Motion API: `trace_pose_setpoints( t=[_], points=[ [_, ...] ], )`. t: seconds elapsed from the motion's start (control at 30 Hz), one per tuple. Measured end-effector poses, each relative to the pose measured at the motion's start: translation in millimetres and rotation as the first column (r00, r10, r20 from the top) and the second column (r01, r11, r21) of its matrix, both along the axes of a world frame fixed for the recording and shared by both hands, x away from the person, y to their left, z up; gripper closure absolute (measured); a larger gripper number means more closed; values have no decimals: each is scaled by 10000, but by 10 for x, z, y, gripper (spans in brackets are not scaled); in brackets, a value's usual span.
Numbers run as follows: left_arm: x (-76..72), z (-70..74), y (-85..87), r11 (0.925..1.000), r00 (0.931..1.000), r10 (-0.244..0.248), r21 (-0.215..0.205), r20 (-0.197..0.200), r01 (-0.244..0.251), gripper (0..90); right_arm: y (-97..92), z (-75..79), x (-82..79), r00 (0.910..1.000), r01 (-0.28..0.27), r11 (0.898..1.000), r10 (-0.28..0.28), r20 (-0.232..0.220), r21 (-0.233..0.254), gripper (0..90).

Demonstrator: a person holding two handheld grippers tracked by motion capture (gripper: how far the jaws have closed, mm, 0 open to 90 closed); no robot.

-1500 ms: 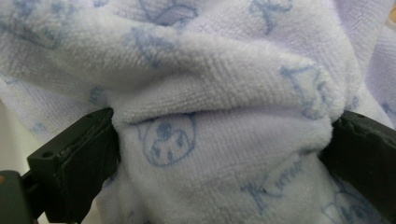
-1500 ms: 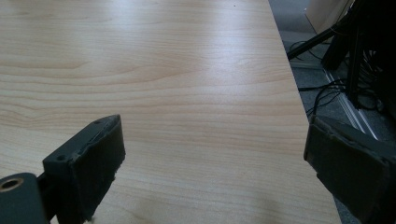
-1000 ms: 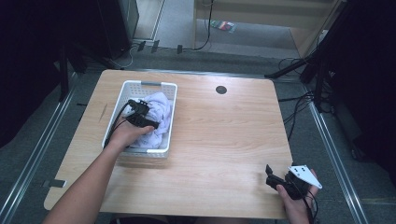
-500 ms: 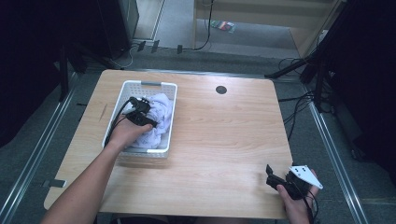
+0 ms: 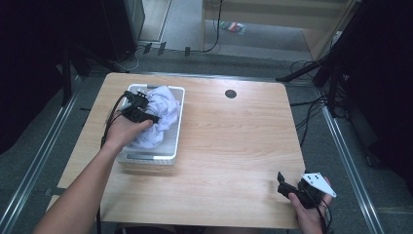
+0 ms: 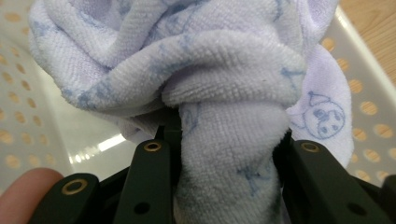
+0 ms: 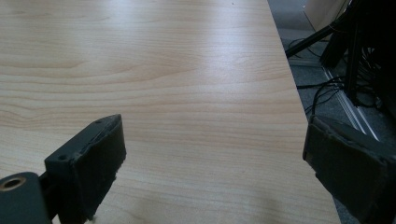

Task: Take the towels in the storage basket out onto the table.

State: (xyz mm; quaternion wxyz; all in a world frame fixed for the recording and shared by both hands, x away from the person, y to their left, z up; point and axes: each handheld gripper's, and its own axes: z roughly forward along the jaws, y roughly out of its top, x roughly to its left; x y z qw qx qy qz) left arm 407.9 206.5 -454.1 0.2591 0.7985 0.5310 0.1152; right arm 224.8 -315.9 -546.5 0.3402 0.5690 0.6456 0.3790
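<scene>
At 10 o'clock on the wooden table (image 5: 229, 141), left gripper (image 5: 155, 120) clamps a bunched lilac terry towel (image 6: 229, 84) over the white perforated plastic basket (image 5: 146, 157); slack right gripper (image 5: 281, 183) idles at 5 o'clock.

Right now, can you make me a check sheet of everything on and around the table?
Surface: wooden table, bare wood, with a round dark hole near the far edge.
Job's things: lilac towel with little blue drawings, bunched in the white basket.
Clutter: nothing seen.
Grippers: left tongs shut on a fold of the towel, over the basket; right tongs wide open, holding nothing, at the table's near right corner.
Cables: black cable trailing from the left tongs; more cables on the floor.
Surroundings: grey floor, metal rails beside the table, wooden furniture behind.
</scene>
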Motion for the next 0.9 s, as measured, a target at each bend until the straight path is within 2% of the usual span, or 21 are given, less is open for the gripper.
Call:
trace_pose_setpoints(
  t=[0.13, 0.4, 0.57, 0.9],
  points=[
    [-14, 95, 41, 9999, 9999, 68, 87, 138, -69, 647, 2, 0, 1, 10000, 19, 10000, -19, -23, -7, 58],
    [-40, 335, 111, 9998, 9985, 154, -105, 522, -149, 644, 1, 0, 3, 10000, 33, 10000, -33, -53, 3, 58],
    [-53, 475, 105, 10000, 9973, 64, -23, 733, -63, 643, 3, -1, 4, 10000, 48, 10000, -48, -62, -32, 59],
    [-99, 676, -8, 9997, 9936, -49, -227, 1128, 75, 639, 2, -1, 2, 10000, 42, 10000, -42, -33, -37, 60]
  ],
)
